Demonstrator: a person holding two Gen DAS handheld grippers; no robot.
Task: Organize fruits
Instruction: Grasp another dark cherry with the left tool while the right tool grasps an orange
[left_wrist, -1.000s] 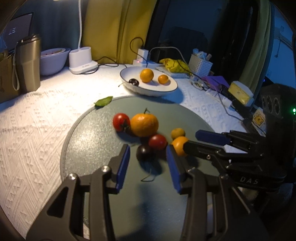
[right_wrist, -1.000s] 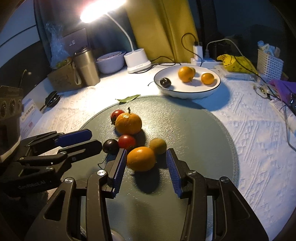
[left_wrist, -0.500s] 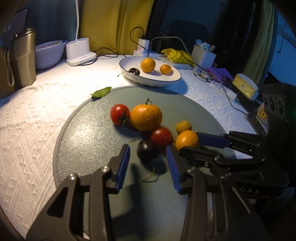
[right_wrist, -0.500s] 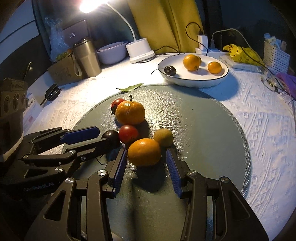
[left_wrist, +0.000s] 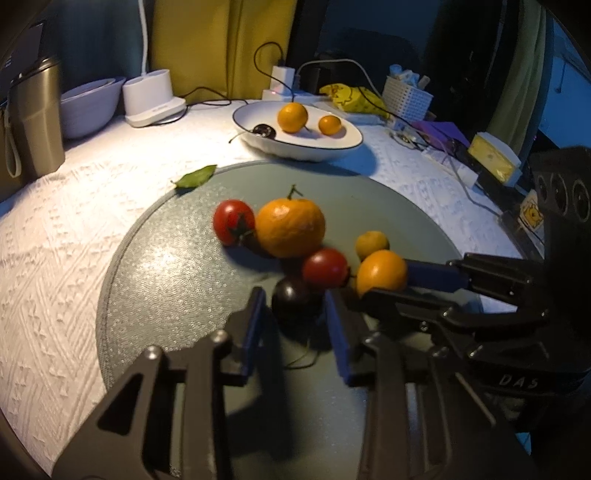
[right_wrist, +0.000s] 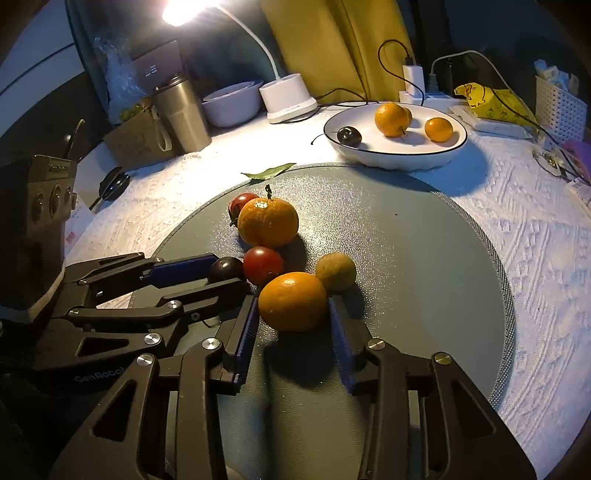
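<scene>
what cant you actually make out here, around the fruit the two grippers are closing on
- Left wrist view: motion blur hides whether the left gripper pads touch the dark cherry; its jaws have just been closing.
- Right wrist view: the red tomato is mostly hidden behind the big stemmed orange.
- Right wrist view: the left gripper's fingers cover part of the dark cherry.
- Both views: the underside of the orange between the right gripper's closing jaws.

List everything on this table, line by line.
mat: one, grey-green, round, on white cloth
oranges: two on mat, two in dish
yellowish fruit: one, on mat
tomatoes: two, red, on mat
cherries: two, dark; one in dish, one on mat
dish: one, white, behind mat
leaf: one, green, mat's far edge
lamp: one, white, at back
tumbler: one, metal, at back
left claw: black, blue pads, just closed on cherry
right claw: same, just closed on orange
</scene>
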